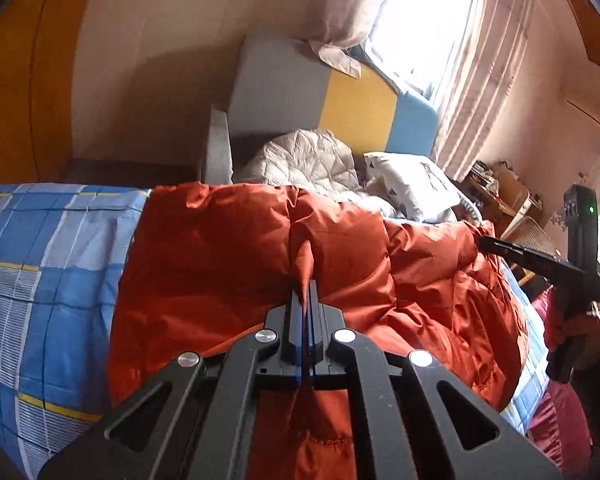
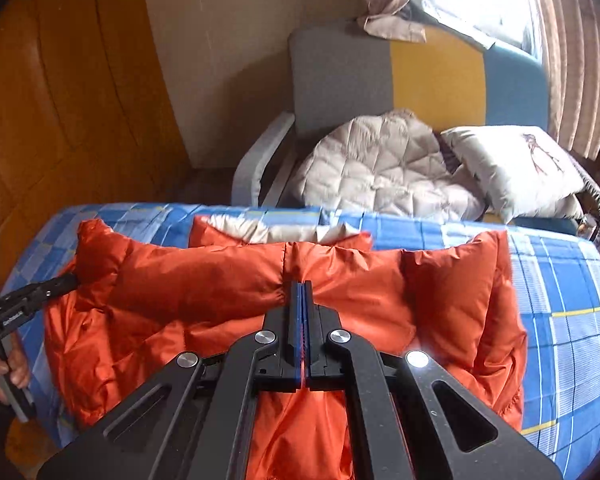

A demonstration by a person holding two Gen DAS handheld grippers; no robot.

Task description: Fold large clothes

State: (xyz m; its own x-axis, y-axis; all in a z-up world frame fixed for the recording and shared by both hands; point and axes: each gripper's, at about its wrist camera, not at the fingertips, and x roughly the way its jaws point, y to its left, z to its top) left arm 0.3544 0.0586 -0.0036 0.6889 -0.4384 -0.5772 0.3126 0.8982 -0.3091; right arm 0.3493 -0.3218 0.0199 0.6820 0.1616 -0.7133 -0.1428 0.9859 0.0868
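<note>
Left tool (image 1: 305,292) and right tool (image 2: 301,294) each pinching orange puffer jacket (image 2: 204,280), fabric hiding fingertips.

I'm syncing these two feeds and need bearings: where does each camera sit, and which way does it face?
Left wrist: rides the left tool, looking along its shut fingers across the orange down jacket toward the armchair; the right tool and hand show at right.
Right wrist: rides the right tool, facing the same way; the left tool and hand show at left.
Shared: jacket, blue checked bedsheet, armchair, window.
</note>
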